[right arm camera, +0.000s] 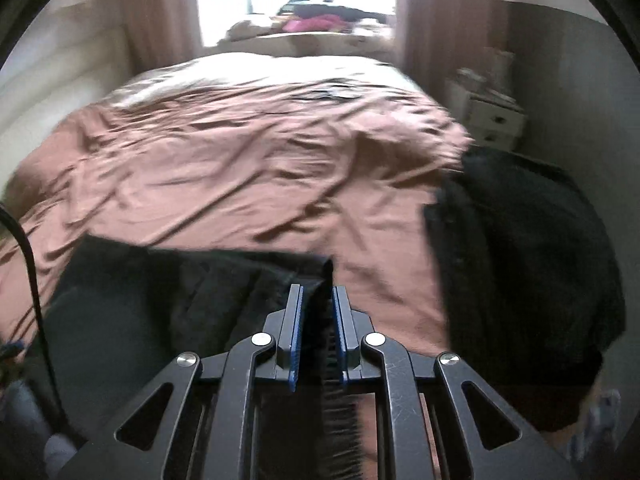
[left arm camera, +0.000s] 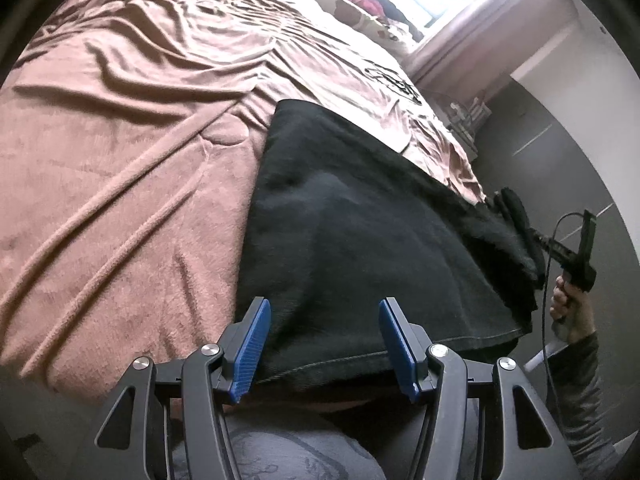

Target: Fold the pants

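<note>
Black pants (left arm camera: 360,232) lie on the brown bedspread (left arm camera: 120,160) near the bed's foot edge, with a stitched hem toward me. My left gripper (left arm camera: 324,316) is open, its blue pads on either side of the hem, just above the cloth. My right gripper (right arm camera: 317,296) is shut on a corner of the pants (right arm camera: 180,280), holding it above the bed; in the left wrist view it (left arm camera: 520,216) grips the far right corner.
A second dark garment (right arm camera: 520,260) lies at the bed's right edge. A white drawer unit (right arm camera: 496,120) stands beside the bed. Pillows and clutter (right arm camera: 312,20) sit at the head under the window. A cable (right arm camera: 28,260) hangs at left.
</note>
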The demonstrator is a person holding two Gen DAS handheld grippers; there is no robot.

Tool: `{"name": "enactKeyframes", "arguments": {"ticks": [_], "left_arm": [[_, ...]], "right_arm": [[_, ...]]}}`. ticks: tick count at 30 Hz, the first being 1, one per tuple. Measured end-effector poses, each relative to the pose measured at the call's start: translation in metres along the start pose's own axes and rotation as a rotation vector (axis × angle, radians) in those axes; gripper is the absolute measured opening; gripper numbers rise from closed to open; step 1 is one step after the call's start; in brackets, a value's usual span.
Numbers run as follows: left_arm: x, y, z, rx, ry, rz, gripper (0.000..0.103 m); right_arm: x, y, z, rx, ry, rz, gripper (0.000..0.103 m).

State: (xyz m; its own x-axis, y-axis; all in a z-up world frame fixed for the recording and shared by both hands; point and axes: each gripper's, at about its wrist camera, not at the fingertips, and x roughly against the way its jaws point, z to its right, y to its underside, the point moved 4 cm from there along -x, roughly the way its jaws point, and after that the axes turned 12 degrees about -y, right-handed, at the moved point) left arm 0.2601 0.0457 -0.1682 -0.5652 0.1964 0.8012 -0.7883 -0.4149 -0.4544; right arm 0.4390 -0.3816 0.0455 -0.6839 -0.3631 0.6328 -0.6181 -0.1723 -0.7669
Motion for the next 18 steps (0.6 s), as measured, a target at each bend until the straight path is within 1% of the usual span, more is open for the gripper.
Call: {"name": "enactKeyframes", "arguments": {"ticks": [2, 4, 5, 10, 12, 16, 18], "left_arm": [[0.0, 0.0, 0.0, 0.004, 0.0, 0.0, 0.059], [0.0, 0.001, 0.001, 0.001, -0.002, -0.001, 0.059], [0.0, 0.001, 0.002, 0.0, -0.004, -0.003, 0.059], [-0.003, -0.001, 0.003, -0.007, -0.008, -0.016, 0.059], [-0.003, -0.002, 0.002, -0.001, -0.015, -0.018, 0.059], [0.003, -0.009, -0.005, 0.008, -0.064, 0.015, 0.059], [0.003, -0.011, -0.01, 0.014, -0.091, 0.014, 0.059]], "right_arm": [[0.001, 0.002, 0.01, -0.07, -0.047, 0.008, 0.018], [0.002, 0.006, 0.016, -0.114, -0.084, 0.014, 0.031], [0.003, 0.01, 0.017, -0.123, -0.091, 0.016, 0.033], [-0.007, 0.022, 0.023, -0.145, -0.147, -0.022, 0.034], [-0.016, 0.022, 0.026, -0.145, -0.15, -0.04, 0.034], [-0.039, 0.019, 0.03, -0.143, -0.158, -0.086, 0.034], [-0.047, 0.018, 0.029, -0.133, -0.155, -0.103, 0.034]]}}
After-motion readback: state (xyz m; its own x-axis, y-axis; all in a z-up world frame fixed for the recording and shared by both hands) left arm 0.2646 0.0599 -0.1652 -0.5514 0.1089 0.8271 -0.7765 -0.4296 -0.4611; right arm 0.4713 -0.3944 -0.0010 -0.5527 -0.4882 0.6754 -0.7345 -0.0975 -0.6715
